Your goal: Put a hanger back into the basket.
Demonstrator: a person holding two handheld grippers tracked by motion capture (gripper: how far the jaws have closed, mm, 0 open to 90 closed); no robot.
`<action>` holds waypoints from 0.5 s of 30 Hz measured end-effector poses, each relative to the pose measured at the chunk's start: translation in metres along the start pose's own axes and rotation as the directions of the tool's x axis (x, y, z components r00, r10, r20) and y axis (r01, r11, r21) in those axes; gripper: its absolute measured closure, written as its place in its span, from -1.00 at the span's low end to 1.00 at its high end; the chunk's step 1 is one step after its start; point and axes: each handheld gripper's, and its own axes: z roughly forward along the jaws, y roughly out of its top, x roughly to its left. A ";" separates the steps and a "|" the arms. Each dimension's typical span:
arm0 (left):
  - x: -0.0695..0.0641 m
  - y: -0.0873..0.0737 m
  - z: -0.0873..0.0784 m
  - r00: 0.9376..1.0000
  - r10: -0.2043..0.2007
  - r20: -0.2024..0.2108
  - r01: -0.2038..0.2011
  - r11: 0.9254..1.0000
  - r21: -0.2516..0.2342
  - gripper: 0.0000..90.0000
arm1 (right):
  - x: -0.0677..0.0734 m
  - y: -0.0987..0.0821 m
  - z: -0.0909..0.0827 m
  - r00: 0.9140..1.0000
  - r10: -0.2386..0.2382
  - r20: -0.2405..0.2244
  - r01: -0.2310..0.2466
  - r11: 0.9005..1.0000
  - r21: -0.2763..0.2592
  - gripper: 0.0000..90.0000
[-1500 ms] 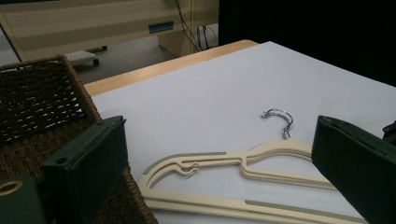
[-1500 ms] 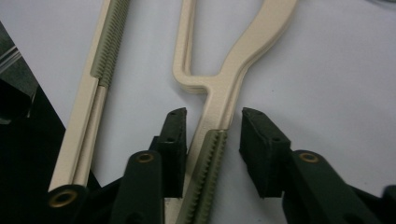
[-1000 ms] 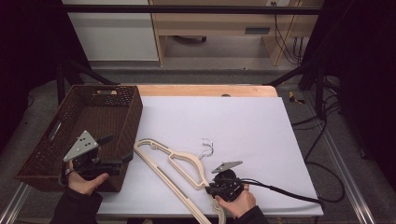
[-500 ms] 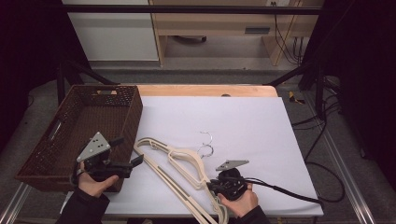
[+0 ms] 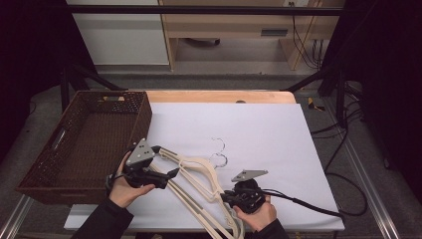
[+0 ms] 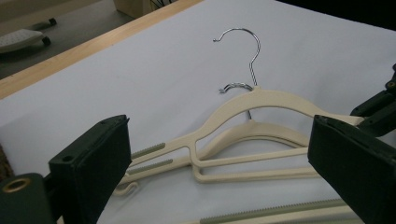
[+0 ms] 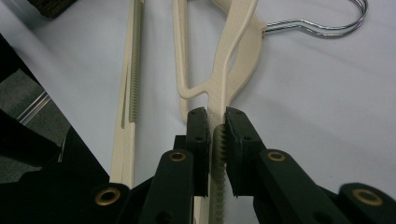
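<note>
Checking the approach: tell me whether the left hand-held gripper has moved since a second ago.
Yes. The left hand-held gripper has moved rightward, away from the basket, onto the hangers.

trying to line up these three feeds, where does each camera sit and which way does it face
High view: above the person's side of the table, looking forward and down on the white table sheet, brown woven basket and cream plastic hangers; both hands and forearms show.
Left gripper view: rides the left gripper, looking along its open jaws at the hangers; the right gripper's black body shows at its right edge.
Right gripper view: rides the right gripper, shut on a hanger arm.
All three share the hangers' metal hooks.
</note>
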 end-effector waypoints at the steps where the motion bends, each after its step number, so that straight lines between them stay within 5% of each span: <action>1: 0.000 0.002 0.011 1.000 0.008 0.013 -0.008 1.000 0.024 -0.85 | 0.001 0.000 0.000 1.000 0.009 0.000 -0.009 1.000 0.000 0.80; 10: 0.000 0.005 0.055 0.997 0.048 0.055 -0.054 0.991 0.121 -0.79 | -0.001 0.000 0.000 1.000 -0.011 -0.002 0.011 1.000 -0.007 0.80; 15: -0.001 0.001 0.076 0.993 0.084 0.084 -0.098 0.980 0.174 -0.66 | 0.000 0.000 -0.001 1.000 -0.005 -0.003 0.005 1.000 -0.003 0.80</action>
